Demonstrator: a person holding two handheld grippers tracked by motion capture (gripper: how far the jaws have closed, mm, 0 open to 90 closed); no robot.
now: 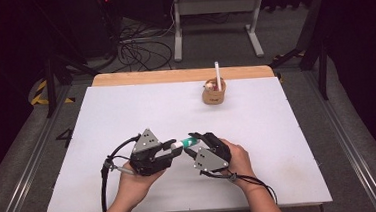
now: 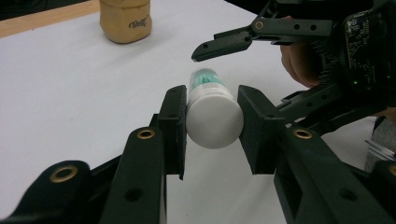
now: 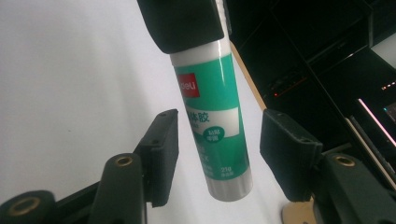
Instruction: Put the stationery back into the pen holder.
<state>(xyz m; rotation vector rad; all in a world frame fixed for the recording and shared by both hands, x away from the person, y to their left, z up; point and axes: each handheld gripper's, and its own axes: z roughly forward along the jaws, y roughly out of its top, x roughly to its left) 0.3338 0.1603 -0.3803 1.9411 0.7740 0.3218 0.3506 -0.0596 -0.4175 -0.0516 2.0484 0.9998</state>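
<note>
My left gripper (image 2: 212, 126) clamps the glue stick's (image 3: 212, 121) white cap end; my right gripper (image 3: 219, 154) straddles, without touching, its light, stiff, slick green barrel, the place to grip.

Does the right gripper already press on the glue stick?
No, the right gripper has gaps between both pads and the glue stick.

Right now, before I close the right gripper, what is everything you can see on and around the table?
glue stick: one, green and white, held above the table between the grippers
cup: one, tan, far right on the table, a white stick standing in it
table: one, white top, wooden far edge
stand: one, white, on the floor behind
cables: several, black, on the floor behind
left gripper: black, shut on the white cap end
right gripper: black, open around the green end
</note>
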